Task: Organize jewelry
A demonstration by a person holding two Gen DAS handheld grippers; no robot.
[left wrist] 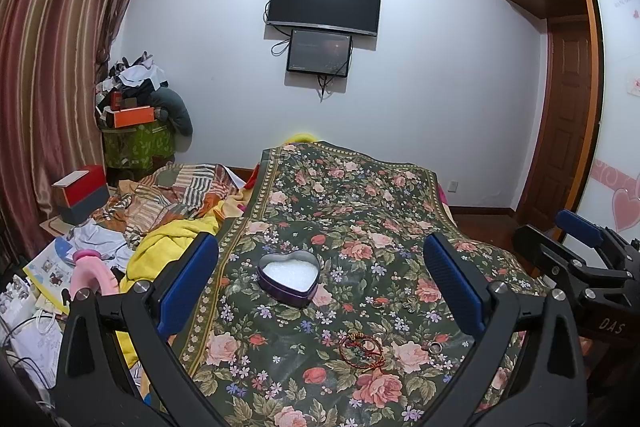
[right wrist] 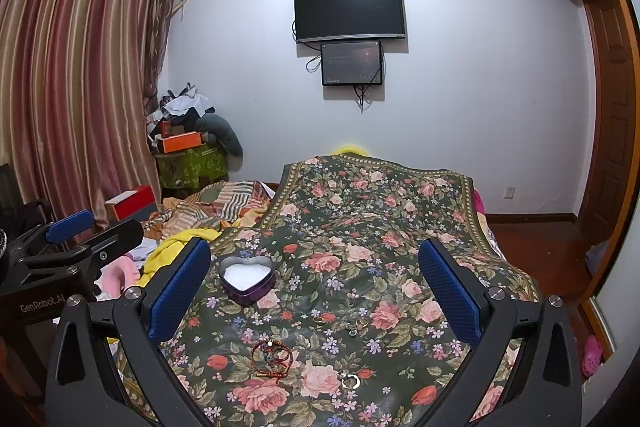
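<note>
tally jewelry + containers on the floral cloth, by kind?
Heart-shaped tin: 1
Red cord bracelet: 1
Rings: 4, gold ring, ring pair, silver ring
Total: 6

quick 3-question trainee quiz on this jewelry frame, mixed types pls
1. True or false: the heart-shaped tin has its lid on.
2. Multiple choice: the red cord bracelet lies A) inside the tin B) on the floral cloth C) in the right tongs.
3. Fill in: both the left tongs and the right tongs are ____.

Key: 1 false; 2 B; 3 open.
</note>
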